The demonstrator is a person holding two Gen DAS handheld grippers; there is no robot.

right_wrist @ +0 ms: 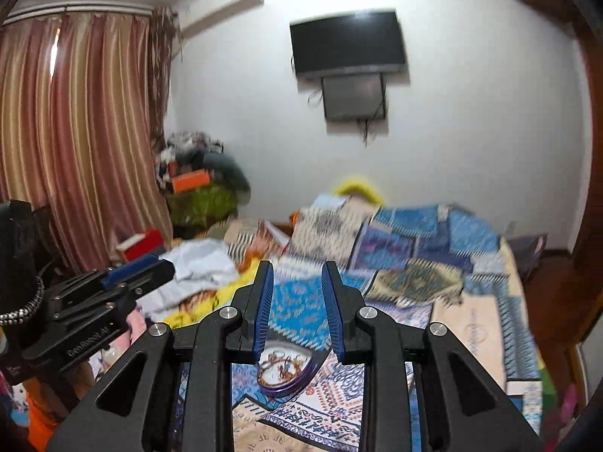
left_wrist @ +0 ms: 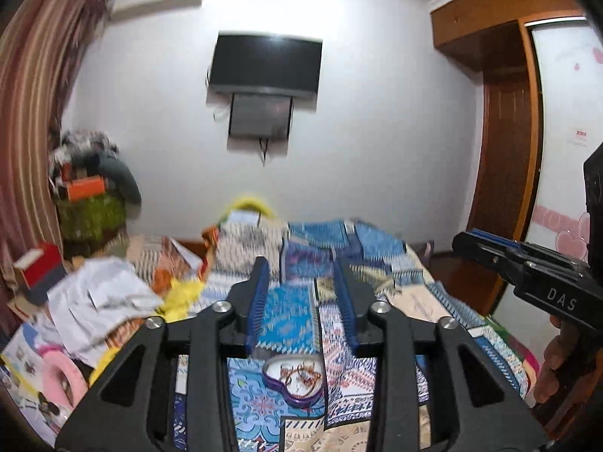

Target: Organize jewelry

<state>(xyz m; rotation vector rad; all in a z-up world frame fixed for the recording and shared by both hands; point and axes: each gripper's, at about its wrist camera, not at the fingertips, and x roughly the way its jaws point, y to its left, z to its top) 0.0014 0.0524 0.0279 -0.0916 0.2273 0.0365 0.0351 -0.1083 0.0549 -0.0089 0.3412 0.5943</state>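
A heart-shaped purple jewelry tray [left_wrist: 297, 395] with a white inside lies on the patterned bedspread, close below both grippers. It holds gold and reddish jewelry [left_wrist: 303, 374]. In the right wrist view the tray [right_wrist: 292, 380] shows between the finger bases. My left gripper [left_wrist: 301, 267] is open and empty, raised above the tray. My right gripper [right_wrist: 297, 275] is open and empty, also above the tray. Each gripper shows in the other's view, the right one at the right edge [left_wrist: 486, 246] and the left one at the left [right_wrist: 139, 267].
The bed [right_wrist: 471, 324] has a blue patchwork cover. Crumpled white cloth [left_wrist: 98, 293] and a red box [left_wrist: 37, 263] lie at its left. A pile of clutter [right_wrist: 199, 184] stands by the striped curtain [right_wrist: 75, 132]. A wardrobe [left_wrist: 508, 132] is at right.
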